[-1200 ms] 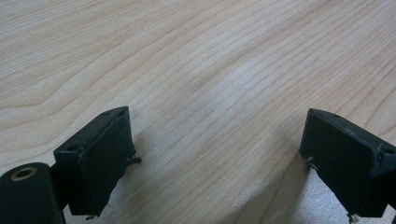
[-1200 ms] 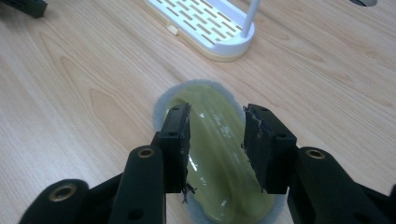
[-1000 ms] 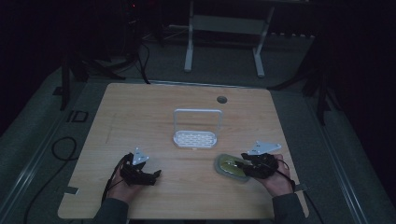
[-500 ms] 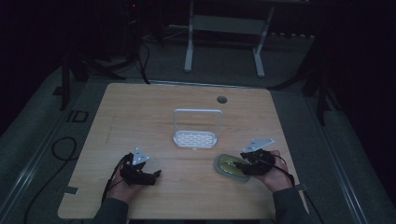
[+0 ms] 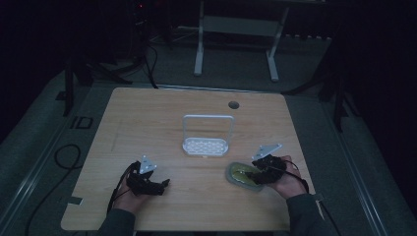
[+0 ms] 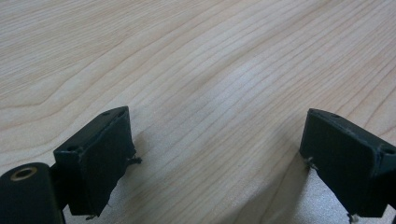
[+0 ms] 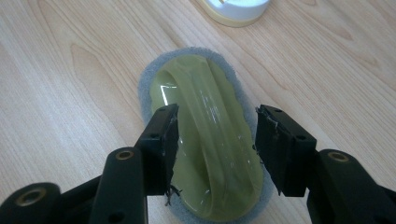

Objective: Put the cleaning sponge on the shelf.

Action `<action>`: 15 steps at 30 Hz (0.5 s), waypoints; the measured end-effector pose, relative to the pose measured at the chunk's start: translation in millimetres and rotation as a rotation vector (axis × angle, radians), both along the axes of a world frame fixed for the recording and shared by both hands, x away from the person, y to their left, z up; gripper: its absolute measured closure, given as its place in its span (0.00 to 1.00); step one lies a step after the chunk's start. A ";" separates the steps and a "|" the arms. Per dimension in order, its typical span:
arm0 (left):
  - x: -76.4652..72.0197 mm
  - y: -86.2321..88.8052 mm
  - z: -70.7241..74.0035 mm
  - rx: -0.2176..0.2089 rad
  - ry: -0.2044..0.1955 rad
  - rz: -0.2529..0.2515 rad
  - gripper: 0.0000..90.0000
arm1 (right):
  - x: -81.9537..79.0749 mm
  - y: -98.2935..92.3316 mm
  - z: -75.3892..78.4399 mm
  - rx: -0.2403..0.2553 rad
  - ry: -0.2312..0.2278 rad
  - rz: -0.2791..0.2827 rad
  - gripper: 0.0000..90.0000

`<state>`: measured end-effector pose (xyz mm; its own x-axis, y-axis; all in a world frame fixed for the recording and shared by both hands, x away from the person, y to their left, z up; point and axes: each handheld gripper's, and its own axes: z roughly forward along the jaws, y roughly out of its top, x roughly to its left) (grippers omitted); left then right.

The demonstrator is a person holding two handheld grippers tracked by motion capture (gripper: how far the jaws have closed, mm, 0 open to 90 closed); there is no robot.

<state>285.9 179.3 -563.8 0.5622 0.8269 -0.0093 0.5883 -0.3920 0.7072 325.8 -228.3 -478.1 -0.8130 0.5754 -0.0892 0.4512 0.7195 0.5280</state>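
Observation:
An oval olive-green scrubber [image 5: 241, 174] with a grey pad rim lies flat on the wooden table [image 5: 147, 123], front right. Its raised ridge [image 7: 205, 107] runs lengthwise between the jaws of my right gripper [image 7: 215, 140], which stand open, one on each side of the ridge and close to it. From above, my right gripper [image 5: 263, 169] hangs over the scrubber's right end. Near the front left, my left gripper [image 5: 153, 184] rests low over bare wood, and its jaws [image 6: 215, 158] are spread wide with nothing between them.
A white perforated rack [image 5: 206, 145] with an upright loop handle stands mid-table, just behind the scrubber; its base [image 7: 236, 9] is at the top of the right gripper view. A cable hole [image 5: 233, 104] sits near the far edge. Cables trail off the left side.
My right gripper has shifted slightly left, farther over the scrubber. The left gripper has stayed put.

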 end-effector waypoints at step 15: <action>0.0 -0.1 -0.1 -0.002 0.000 0.001 0.11 | 9.1 6.5 0.4 -0.054 0.038 0.045 0.54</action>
